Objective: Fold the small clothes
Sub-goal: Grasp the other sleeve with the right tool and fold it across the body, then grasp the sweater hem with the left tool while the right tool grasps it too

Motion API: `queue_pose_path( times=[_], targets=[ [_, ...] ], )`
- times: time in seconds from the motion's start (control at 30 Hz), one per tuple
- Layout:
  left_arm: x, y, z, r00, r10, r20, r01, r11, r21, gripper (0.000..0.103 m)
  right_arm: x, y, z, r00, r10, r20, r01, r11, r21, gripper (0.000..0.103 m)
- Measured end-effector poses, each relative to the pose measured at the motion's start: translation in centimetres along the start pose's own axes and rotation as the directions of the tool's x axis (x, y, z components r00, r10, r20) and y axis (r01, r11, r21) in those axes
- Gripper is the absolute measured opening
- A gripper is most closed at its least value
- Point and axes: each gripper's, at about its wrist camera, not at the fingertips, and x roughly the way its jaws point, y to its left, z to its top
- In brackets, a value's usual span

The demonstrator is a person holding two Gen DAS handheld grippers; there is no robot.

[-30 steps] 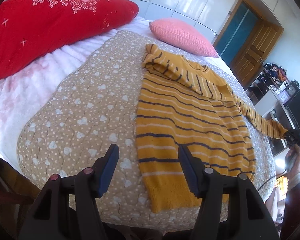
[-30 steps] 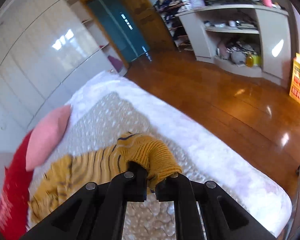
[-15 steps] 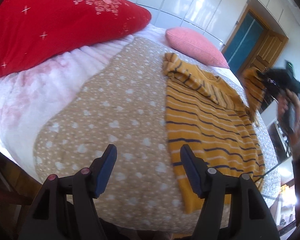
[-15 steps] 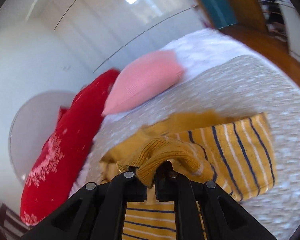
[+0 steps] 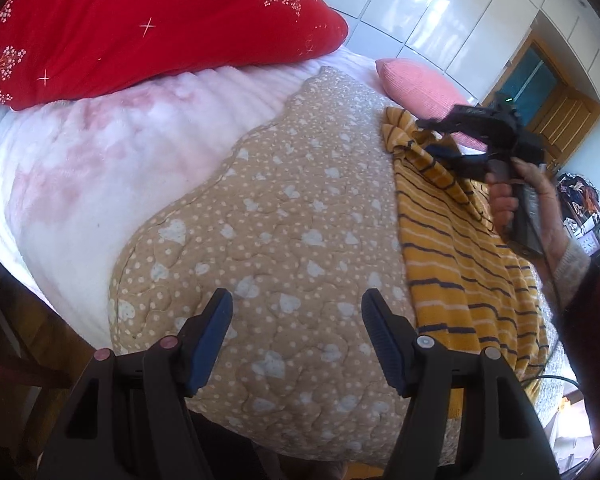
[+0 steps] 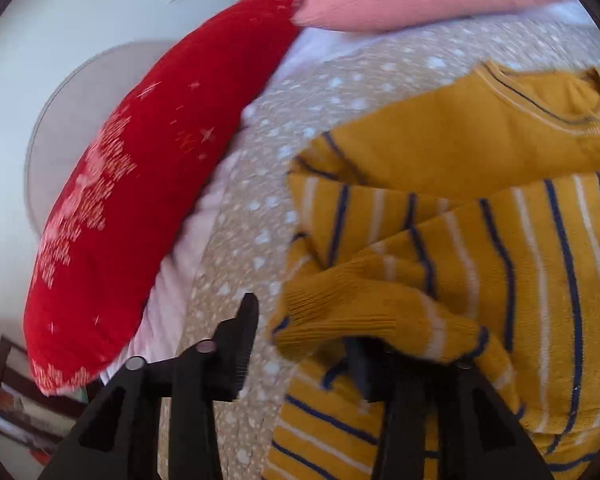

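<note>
1. Fingers first: your left gripper [image 5: 296, 338] has its blue-padded fingers [image 5: 214, 334] spread wide w/ nothing between them, hovering over the tan heart-print quilt [image 5: 268, 216]. Your right gripper [image 6: 304, 344] also shows its jaws apart; the sleeve cuff [image 6: 340, 316] is draped over the right-hand finger, not pinched.
2. Where it is: the yellow striped sweater [image 5: 460, 256] lies flat on the quilt, to the right of your left gripper, collar toward the pink pillow [image 5: 416, 84]. In the right wrist view the sleeve is laid across the chest, near the neckline [image 6: 560, 112].
3. Handling, my read: soft, light knit. It'll sag and stretch if you lift by one point, and the loose weave probably snags more than it slips. No fragility worry.
4. Where to grab: the ribbed cuff and hem look thicker, so they should give the firmest pinch. For a body fold, take the bottom hem corner nearest your left gripper and the matching shoulder w/ the right.
5. Hard to see: the cuff covers the right gripper's right finger, so can't tell if any yarn is caught on it. Right wrist view is blurred.
6. Sweater's far edge sits behind your right hand [image 5: 516, 196] in the left view, and the bottom hem is partly cut off behind the left gripper body. Red pillow [image 5: 140, 24] is well apart, no issue.
</note>
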Motion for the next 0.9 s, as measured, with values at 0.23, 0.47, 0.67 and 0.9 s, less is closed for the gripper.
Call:
queue_pose_path(
  times=[0.23, 0.47, 0.67, 0.9],
  targets=[
    [0.5, -1.4, 0.1, 1.000, -0.017, -0.002, 0.018, 1.000, 0.023, 0.071, -9.3, -1.5, 0.2, 0.987, -0.073, 0.142, 0.078, 0.997, -0.028, 0.048],
    [1.3, -4.4, 0.1, 0.999, -0.041, -0.032, 0.044, 0.996, 0.078, 0.075, -18.5, -9.3, -3.2, 0.929, -0.295, 0.221, 0.286, 0.955, 0.074, 0.048],
    [2.1, -7.4, -0.5, 0.996, -0.058, -0.062, 0.066, 0.989, 0.132, 0.077, -24.8, -15.5, -9.0, 0.888, -0.385, 0.250, 0.339, 0.917, 0.210, 0.048],
    [4.2, -10.1, -2.0, 0.993, -0.056, -0.102, 0.075, 0.977, 0.198, 0.084, -27.1, -17.0, -18.2, 0.896, -0.383, 0.224, 0.334, 0.915, 0.226, 0.048]
  ],
)
